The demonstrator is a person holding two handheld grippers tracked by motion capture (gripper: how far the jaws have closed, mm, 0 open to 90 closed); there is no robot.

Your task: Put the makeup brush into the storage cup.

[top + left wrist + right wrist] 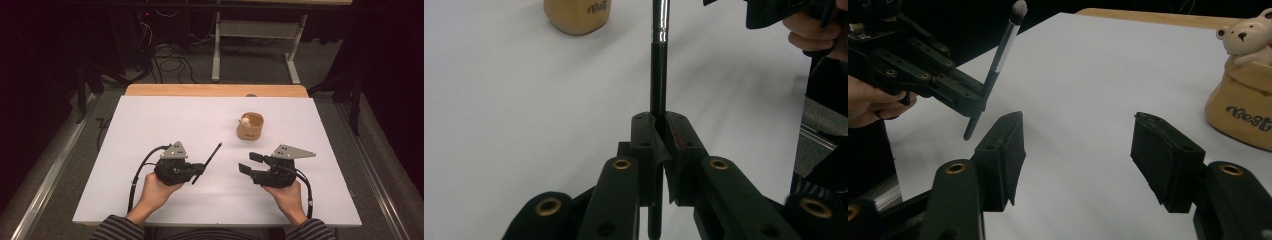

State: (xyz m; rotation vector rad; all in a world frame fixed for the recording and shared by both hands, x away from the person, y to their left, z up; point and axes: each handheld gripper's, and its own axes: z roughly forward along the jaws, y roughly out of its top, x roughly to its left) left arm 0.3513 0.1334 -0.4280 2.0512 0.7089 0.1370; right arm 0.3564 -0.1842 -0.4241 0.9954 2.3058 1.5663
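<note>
Left gripper [196, 171]: clamps the brush [208, 162], its long axis pointing to 1 o'clock.
Right gripper [248, 164]: empty, jaws apart.
Cup [249, 126]: at 12 o'clock from it, nearer.

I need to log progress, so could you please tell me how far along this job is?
Done: the left gripper has clamped the slim black makeup brush and holds it off the white table. In hand: the right gripper is open, empty. Left: the brush is outside the tan bear-topped pot.

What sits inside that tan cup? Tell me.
At the tan cup's rim, a small bear figure peeks out, head and paws showing in the right gripper view. The cup's wall hides its lower body and anything else deeper inside.
</note>
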